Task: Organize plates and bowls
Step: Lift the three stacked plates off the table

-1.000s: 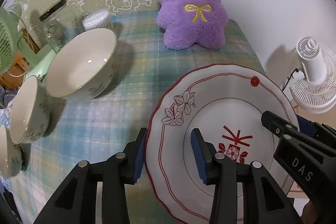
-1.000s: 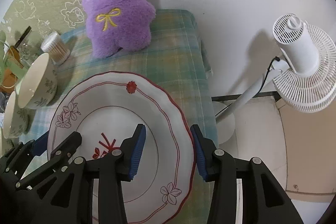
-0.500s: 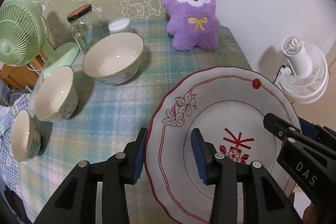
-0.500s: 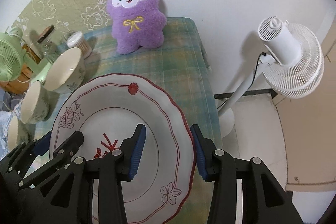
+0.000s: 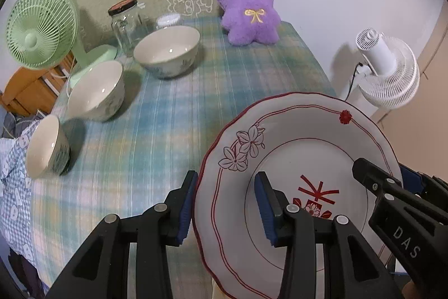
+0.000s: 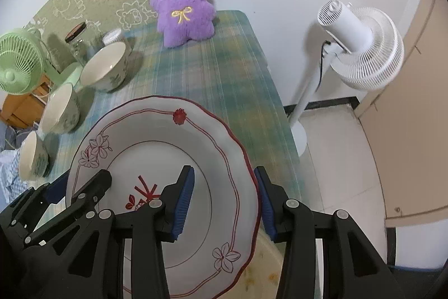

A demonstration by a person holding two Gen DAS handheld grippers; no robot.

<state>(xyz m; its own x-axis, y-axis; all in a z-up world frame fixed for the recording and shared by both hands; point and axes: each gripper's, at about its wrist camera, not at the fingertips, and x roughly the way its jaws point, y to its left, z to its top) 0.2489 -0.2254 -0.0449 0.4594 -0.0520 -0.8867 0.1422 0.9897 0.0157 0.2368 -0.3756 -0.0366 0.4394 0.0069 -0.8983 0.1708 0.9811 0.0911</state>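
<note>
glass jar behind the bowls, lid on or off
On. The glass jar stands upright with its dark lid seated across the mouth.

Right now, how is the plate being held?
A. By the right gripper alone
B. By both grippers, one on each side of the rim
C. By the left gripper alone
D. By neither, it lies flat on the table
B: the left gripper straddles the plate's left rim and the right gripper straddles its right rim, so the plate hangs tilted between them above the table.
</note>
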